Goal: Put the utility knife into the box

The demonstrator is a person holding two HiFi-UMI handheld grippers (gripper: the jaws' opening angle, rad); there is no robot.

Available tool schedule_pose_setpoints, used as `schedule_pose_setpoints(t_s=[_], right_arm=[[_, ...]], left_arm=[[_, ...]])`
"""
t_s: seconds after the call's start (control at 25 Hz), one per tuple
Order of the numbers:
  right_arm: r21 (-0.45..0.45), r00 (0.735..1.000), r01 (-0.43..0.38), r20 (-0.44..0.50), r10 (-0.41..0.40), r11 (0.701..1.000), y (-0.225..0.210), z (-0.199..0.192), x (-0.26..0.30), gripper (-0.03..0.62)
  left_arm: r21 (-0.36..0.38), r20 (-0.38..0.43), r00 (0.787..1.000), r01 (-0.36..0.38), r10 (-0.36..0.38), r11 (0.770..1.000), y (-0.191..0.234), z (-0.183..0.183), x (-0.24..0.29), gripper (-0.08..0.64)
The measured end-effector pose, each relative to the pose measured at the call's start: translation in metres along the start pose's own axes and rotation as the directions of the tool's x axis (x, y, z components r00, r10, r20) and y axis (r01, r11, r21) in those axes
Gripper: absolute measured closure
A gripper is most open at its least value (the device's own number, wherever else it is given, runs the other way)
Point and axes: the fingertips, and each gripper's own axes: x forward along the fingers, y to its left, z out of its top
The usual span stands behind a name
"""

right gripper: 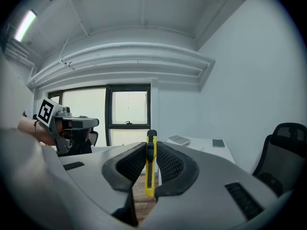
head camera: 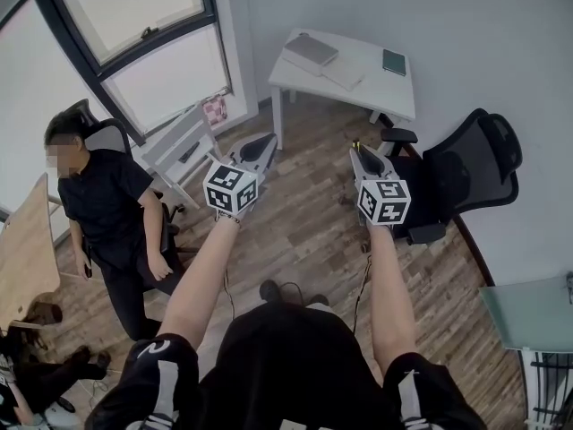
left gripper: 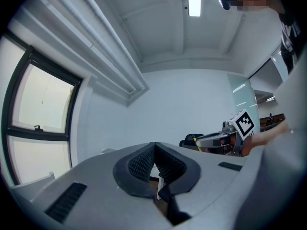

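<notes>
A yellow utility knife (right gripper: 150, 169) stands upright between the jaws of my right gripper (right gripper: 150, 150), which is shut on it. In the head view only its yellow tip (head camera: 355, 144) shows at the front of the right gripper (head camera: 359, 153). My left gripper (head camera: 262, 143) is held level beside it, over the wooden floor. Its pads (left gripper: 144, 159) meet at the tips, shut with nothing between them. A flat grey box-like item (head camera: 312, 50) lies on the white table (head camera: 358, 83) ahead, well beyond both grippers. That same item (right gripper: 180, 140) appears far off in the right gripper view.
A dark notebook (head camera: 394, 62) lies on the same table. A black office chair (head camera: 466, 173) stands to the right. A person (head camera: 112, 218) sits at the left near a small white stand (head camera: 183, 146). A glass-topped surface (head camera: 528, 312) is at the lower right.
</notes>
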Motion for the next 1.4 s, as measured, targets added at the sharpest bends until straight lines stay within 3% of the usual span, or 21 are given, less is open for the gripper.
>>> schedule_pose_setpoints(t_s=[0.24,0.48,1.4], right_arm=[[-0.012,1.000,0.003,-0.001,-0.003,1.000,0.021,0.004,0.009,0.511],[0.000,1.000,0.012,-0.012,-0.012,1.000,0.013,-0.004,0.015,0.512],[0.061,0.999,-0.012,-0.030,0.014,0.998,-0.107,-0.026,0.054,0.511]], left_arm=[[-0.020,-0.002,1.000,0.016,-0.016,1.000,0.010,-0.005,-0.008,0.535],[-0.048,0.009,1.000,0.009,-0.009,0.999,0.012,-0.013,0.003,0.535],[-0.043,-0.006,0.998,-0.065,0.065,0.997,-0.011,-0.016,0.130,0.535]])
